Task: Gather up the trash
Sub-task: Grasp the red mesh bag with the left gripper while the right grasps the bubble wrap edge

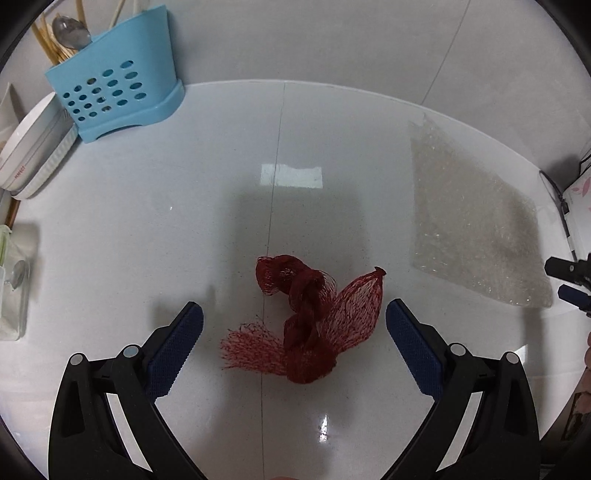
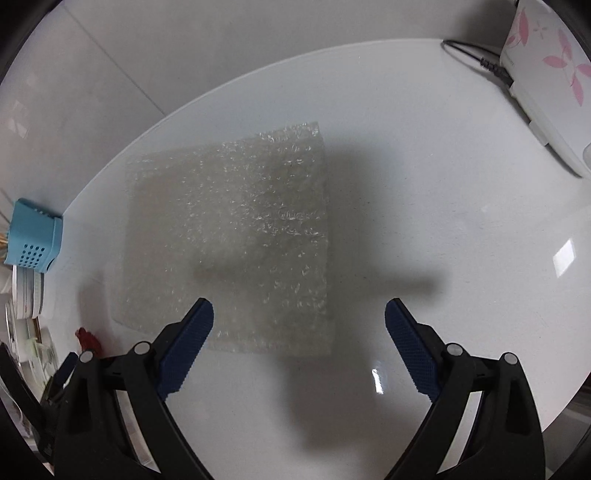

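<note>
Because the left tool [image 1: 294,341] is held low over the white worktop [image 1: 147,229] with its blue pads spread wide to either side of the red mesh produce bag [image 1: 303,317], a grasp on that bag is judged to be the step in hand; nothing is pinched yet. The bag lies crumpled and twisted on the worktop, between the pads, touching neither as far as can be seen. The right tool [image 2: 299,341] is likewise spread and empty, and it is aimed at the sheet of clear bubble wrap [image 2: 236,236], which lies flat on the worktop just ahead of the left pad; this sheet is taken to be the second piece of trash. In the left wrist view the bubble wrap [image 1: 476,221] is seen well apart from the bag, to its right.

At the back left, a blue perforated cutlery holder [image 1: 114,92] is stood against the wall, and a spoon [image 1: 70,31] and chopsticks [image 1: 46,40] are held in it. Stacked white dishes [image 1: 33,151] are leaned beside it. A white appliance with pink flowers [image 2: 546,74] is kept at the far right. No bin is shown in either view.
</note>
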A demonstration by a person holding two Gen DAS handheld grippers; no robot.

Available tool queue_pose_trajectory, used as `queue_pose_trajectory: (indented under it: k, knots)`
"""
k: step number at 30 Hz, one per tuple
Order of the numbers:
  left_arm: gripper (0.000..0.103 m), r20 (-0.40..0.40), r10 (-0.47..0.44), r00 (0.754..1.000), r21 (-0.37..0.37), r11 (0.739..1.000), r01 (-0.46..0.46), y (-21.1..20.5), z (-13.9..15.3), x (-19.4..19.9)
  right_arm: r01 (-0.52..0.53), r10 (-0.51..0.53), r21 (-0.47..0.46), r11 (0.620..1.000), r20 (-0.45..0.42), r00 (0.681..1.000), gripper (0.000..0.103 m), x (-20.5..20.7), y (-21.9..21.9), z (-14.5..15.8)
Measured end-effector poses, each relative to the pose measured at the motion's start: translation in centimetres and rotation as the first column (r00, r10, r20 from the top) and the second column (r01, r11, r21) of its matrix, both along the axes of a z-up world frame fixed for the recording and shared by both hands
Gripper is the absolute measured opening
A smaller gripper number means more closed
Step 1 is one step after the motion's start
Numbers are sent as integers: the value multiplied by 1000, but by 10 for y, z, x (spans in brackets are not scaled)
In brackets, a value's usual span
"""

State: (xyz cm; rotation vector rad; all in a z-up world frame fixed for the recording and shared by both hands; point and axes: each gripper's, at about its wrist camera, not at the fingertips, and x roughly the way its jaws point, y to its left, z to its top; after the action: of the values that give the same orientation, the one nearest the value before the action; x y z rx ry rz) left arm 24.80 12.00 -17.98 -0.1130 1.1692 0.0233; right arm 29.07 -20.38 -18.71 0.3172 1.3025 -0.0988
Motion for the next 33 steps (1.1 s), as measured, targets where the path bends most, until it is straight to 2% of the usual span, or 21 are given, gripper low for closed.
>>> queue_pose_trajectory:
  k: [8,12,15,17,19,23,26,28,29,33]
  knots:
    - [94,-38,14,999,-21,1000,-15,4,-12,9,3,-3,-1,1000,-72,997,90,20,11,-19]
    - [92,-36,6,999,12,1000,-5,0,-14,10,-9,7,-27,1000,-100,995,90,25,20,-26]
    - [84,-38,6,999,32,999,-5,-3,-13,12,-20,15,-44,999,-108,994,89,27,26,-29]
    - [75,-43,7,999,57,998,-5,-7,-11,13,-29,22,-64,998,-111,994,86,27,30,-30]
    - [70,-49,6,999,81,997,-2,-10,-10,13,-41,31,-85,996,-109,994,79,27,33,-29]
    - [49,-52,-11,999,87,996,16,-14,-6,11,-72,60,-96,993,-119,991,66,26,44,-27]
    - [39,-53,-25,998,91,995,30,-17,-3,9,-77,65,-93,993,-123,990,55,29,48,-24]
    - [34,-50,-34,998,92,995,39,-19,-2,6,-84,73,-85,993,-123,990,43,29,50,-22]
    - [31,-50,-37,998,92,995,41,-19,-2,8,-84,73,-86,993,-121,990,41,29,48,-22]
    - [27,-49,-40,998,83,996,44,-16,-2,6,-87,79,-71,994,-113,990,20,28,52,-20]
